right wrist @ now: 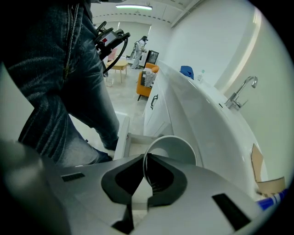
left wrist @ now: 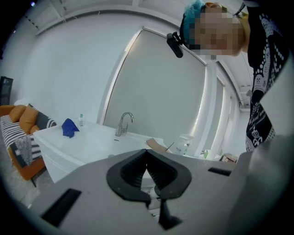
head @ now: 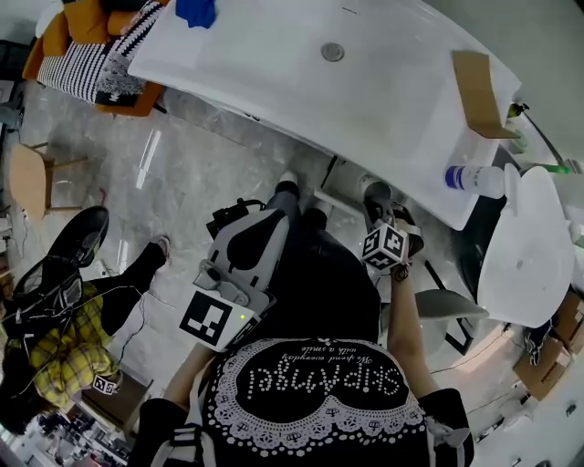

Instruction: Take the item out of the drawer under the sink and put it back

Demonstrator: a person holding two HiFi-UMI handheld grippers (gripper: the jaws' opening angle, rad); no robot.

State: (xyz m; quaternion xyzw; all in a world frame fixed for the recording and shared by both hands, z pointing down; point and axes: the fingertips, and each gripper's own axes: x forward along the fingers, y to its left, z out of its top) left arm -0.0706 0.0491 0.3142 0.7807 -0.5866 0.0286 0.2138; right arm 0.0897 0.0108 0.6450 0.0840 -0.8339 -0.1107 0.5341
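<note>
My right gripper (right wrist: 146, 176) is shut on the rim of a white round bowl (right wrist: 177, 147). It holds the bowl on edge above an open white drawer (right wrist: 125, 141) under the sink counter (right wrist: 206, 114). In the head view the right gripper (head: 381, 223), with its marker cube, is by my right knee, close to the counter's front (head: 274, 64). My left gripper (head: 265, 223) is held in front of my body. In its own view the left gripper (left wrist: 147, 153) points up at the faucet (left wrist: 124, 123), its fingertips together and nothing between them.
On the counter lie a blue cloth (head: 196, 11), a cardboard piece (head: 479, 91) and a spray bottle (head: 474, 180). White cabinet doors (right wrist: 154, 103) run under the sink. An orange sofa (head: 91, 55) stands at the far left. Another person (head: 64, 328) is low at the left.
</note>
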